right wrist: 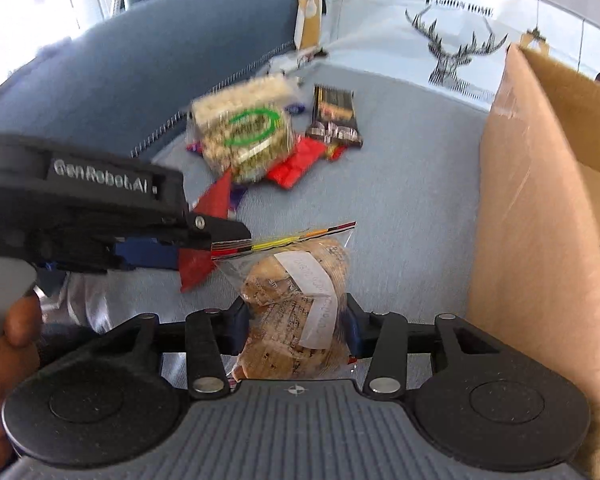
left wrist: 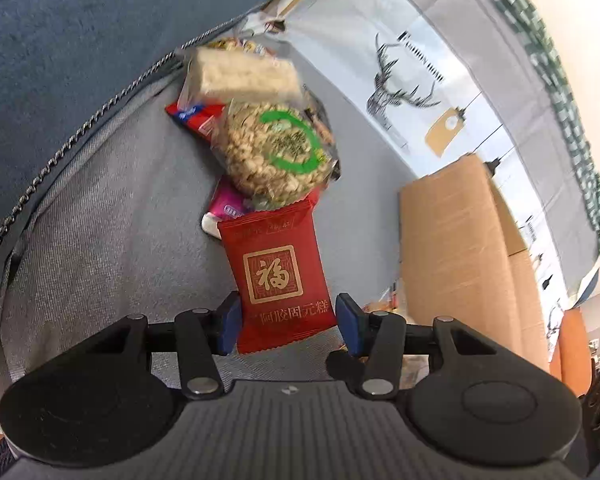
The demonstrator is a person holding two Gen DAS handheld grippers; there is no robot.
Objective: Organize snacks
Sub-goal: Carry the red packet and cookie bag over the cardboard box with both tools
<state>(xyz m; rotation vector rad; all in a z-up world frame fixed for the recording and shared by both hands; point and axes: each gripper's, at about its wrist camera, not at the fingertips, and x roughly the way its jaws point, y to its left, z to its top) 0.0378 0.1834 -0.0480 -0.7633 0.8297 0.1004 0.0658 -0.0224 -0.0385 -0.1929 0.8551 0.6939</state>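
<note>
The left gripper (left wrist: pixel 288 320) holds a red snack packet (left wrist: pixel 281 276) with a gold square and Chinese characters on it. The left blue pad (left wrist: pixel 231 326) touches the packet's edge. The right pad (left wrist: pixel 350 322) stands just beside the other edge, and whether it presses there cannot be told. The packet stands upright between the fingers, over the grey-blue sofa cushion (left wrist: pixel 112 216).

Beyond the packet lies a pile of snacks on the cushion: a round puffed-grain cake with a green ring (left wrist: pixel 276 148) on its wrapper, and behind it a pale rice bar (left wrist: pixel 246 74) in clear wrap (blurred). A pink wrapper (left wrist: pixel 228 204) shows from under the round cake.

The right gripper (right wrist: pixel 296 320) has a clear zip bag of brown biscuits (right wrist: pixel 300 304) between its pads, and both pads touch the bag's sides while the jaws are closing. A white label runs down the front of the bag. The top strip of the bag, with its coloured stripes, lies just beside the tip of the left gripper, which enters the right wrist view from the left side. A person's hand (right wrist: pixel 4 344) is at its handle.

To the right of the bag stands a cardboard box (right wrist: pixel 540 216), open at the top. Farther back on the cushion are the same pile and a dark wrapped snack (right wrist: pixel 334 116), near the blue backrest (right wrist: pixel 140 72).
</note>
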